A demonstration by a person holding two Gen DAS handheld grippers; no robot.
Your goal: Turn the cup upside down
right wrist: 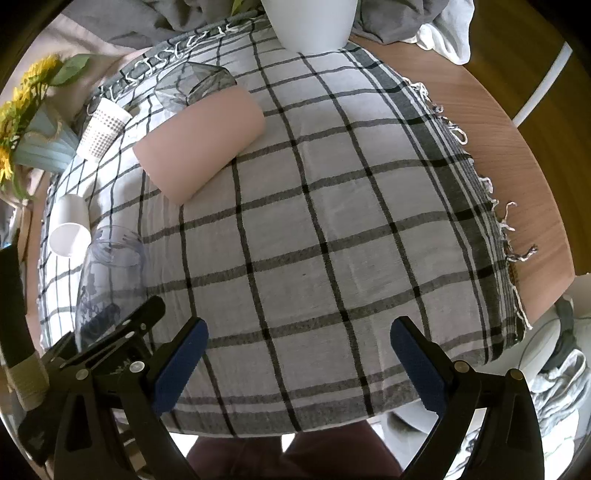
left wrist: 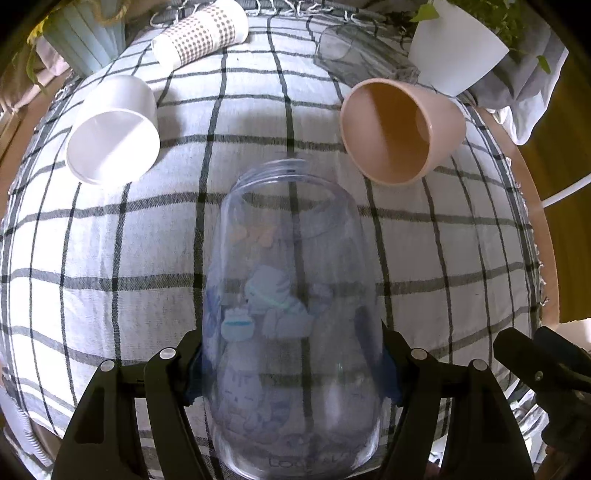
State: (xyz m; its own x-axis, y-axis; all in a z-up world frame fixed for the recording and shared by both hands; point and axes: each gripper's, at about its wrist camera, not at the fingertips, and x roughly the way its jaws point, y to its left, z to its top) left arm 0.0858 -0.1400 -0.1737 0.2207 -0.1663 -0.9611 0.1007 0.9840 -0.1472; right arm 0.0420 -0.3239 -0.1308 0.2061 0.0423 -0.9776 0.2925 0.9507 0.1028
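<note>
Right now, from my remote seat, these are the readings I take off the two wrist cameras.

Left gripper (left wrist: 291, 369): I see its fingers closed against both sides of the clear cup, clamped on the lower body near the base.
Clear cup (left wrist: 291, 314): transparent plastic with a blue cartoon print, threaded mouth pointing away from the camera toward the far side of the table; its base sits nearest the lens. From the right wrist view I see the same cup (right wrist: 107, 273) at the left edge, lying low over the cloth; I cannot tell whether it touches the fabric.
Right gripper (right wrist: 299, 365): jaws spread wide with nothing between the blue pads (right wrist: 181, 365), hovering above the cloth near the table's front edge.
Checked cloth (left wrist: 110, 258): grey-white with dark grid lines, covering the wooden table (right wrist: 517, 155).
Pink cup (left wrist: 402, 129): on its side, beyond and right of the clear cup, mouth facing me.
White cup (left wrist: 114, 129): on its side, far left, mouth facing me.
Dotted paper cup (left wrist: 199, 33): lying down at the far edge.
Grey glass (left wrist: 354, 51): tipped over behind the pink cup.
White planter (left wrist: 458, 44): upright at the far right corner.
</note>
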